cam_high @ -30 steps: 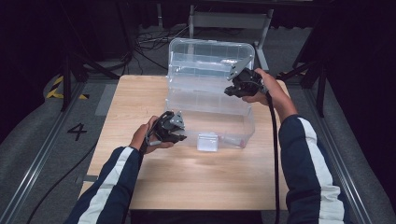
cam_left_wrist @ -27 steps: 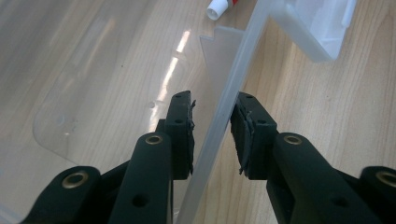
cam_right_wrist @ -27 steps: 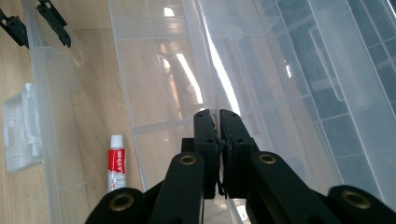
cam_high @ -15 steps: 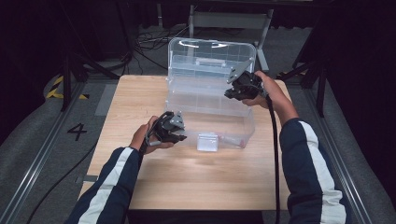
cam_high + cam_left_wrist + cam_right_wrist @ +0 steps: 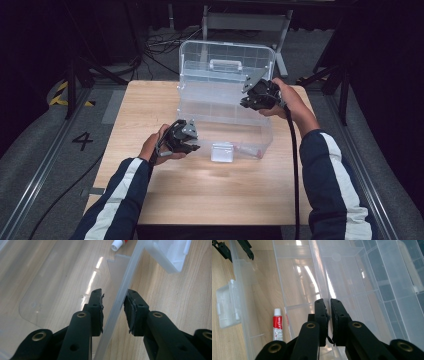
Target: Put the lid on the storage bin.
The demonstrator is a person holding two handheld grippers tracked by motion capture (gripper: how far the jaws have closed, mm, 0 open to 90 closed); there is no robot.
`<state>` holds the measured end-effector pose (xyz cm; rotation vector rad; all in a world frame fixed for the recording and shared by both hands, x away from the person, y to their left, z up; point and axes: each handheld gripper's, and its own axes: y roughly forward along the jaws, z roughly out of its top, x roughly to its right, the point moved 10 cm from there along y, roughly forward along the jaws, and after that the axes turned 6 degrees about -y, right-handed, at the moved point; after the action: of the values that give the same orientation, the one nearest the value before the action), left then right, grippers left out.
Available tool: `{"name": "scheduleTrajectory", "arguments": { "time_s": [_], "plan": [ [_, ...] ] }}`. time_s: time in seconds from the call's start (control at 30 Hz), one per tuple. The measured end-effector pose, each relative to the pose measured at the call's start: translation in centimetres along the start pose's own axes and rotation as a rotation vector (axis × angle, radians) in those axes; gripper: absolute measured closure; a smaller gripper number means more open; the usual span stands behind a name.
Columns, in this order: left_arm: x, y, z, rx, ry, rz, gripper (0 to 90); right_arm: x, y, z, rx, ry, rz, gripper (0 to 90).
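Observation:
A clear plastic box [image 5: 225, 122] stands on the wooden table [image 5: 210, 195] with its lid [image 5: 220, 55] raised upright. My left gripper [image 5: 192, 145] [image 5: 113, 302] straddles the box's front wall [image 5: 125, 285]. One pad sits inside and one outside, and a gap shows beside the inner pad. My right gripper [image 5: 247, 102] [image 5: 328, 306] is shut on the lid's right edge [image 5: 322, 277]. A small red-and-white tube [image 5: 277, 325] [image 5: 252, 151] lies on the box floor. A white latch [image 5: 222, 152] [image 5: 227, 307] hangs on the front wall.
The lid carries a handle [image 5: 225, 64] near its top. The table ends a short way behind the box, with cables [image 5: 160, 42] and a metal stand [image 5: 245, 22] on the floor beyond. Bare wood lies in front of the box.
The right hand has shifted very slightly with the lid in its grip. The left gripper has stayed in place on the front wall.

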<state>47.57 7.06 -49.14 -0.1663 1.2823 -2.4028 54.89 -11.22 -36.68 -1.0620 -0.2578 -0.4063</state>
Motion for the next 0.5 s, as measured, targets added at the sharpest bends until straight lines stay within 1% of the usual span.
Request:
{"name": "scheduleTrajectory", "arguments": {
  "time_s": [0.07, 0.13, 0.2, 0.27, 0.5],
  "plan": [
    [0.0, 0.01, -0.01, 0.003, 0.004, 0.009, 68.5, -0.07, -0.02, 0.0, -0.004, 0.0, -0.006, 85.0],
    [0.02, 0.02, -0.02, 0.007, 0.011, 0.013, 67.9, -0.17, -0.09, -0.07, -0.011, -0.01, -0.005, 85.0],
    [0.01, 0.02, -0.02, 0.006, 0.011, 0.013, 67.8, -0.27, -0.05, -0.01, -0.003, -0.008, -0.004, 84.7],
    [0.03, 0.01, -0.03, 0.005, 0.013, 0.014, 67.7, -0.31, -0.06, -0.04, -0.003, -0.007, -0.014, 84.5],
    [0.02, 0.03, -0.01, 0.011, 0.02, 0.021, 67.2, -0.6, -0.06, -0.01, 0.009, -0.009, -0.014, 84.2]
  ]
}}
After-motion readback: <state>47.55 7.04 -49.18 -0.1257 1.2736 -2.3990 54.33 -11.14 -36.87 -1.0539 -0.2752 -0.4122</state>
